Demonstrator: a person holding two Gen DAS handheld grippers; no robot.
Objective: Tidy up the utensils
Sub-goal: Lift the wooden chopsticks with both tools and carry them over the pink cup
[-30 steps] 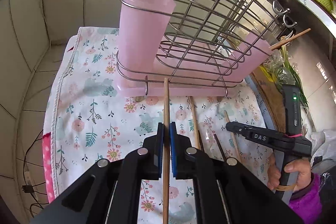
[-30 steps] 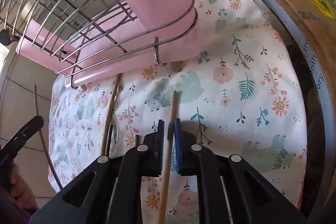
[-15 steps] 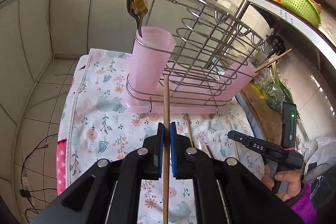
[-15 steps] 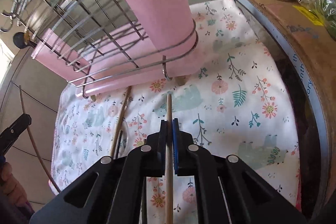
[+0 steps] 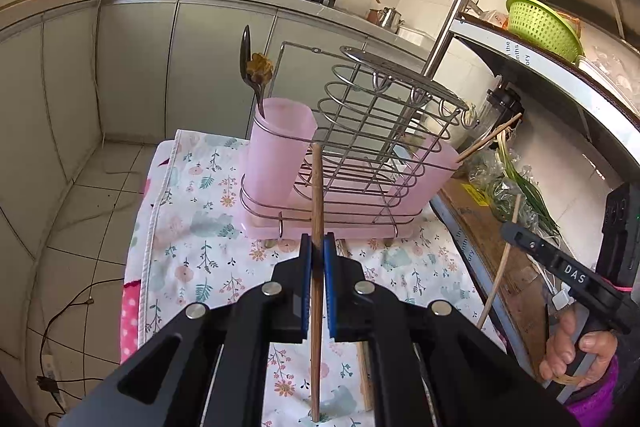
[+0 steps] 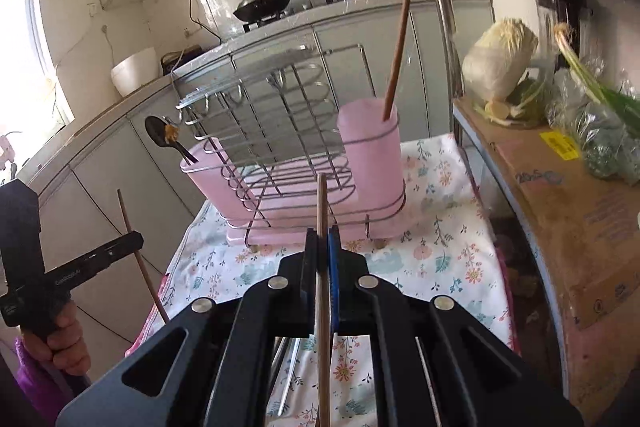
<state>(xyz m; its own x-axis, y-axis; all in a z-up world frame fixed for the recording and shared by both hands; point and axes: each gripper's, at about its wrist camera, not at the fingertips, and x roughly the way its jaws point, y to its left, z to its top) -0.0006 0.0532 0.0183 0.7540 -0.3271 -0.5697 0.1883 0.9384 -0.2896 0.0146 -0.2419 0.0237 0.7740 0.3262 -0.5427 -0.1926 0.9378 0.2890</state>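
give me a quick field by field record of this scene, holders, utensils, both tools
surface: floral cloth
rack: wire rack on the cloth, holding two pink cups
left pink cup: holds a dark spoon
right pink cup: holds one brown chopstick
left tool: shut on a brown chopstick
right tool: shut on a pale chopstick
loose items: more utensils on the cloth under the right tool, kind unclear
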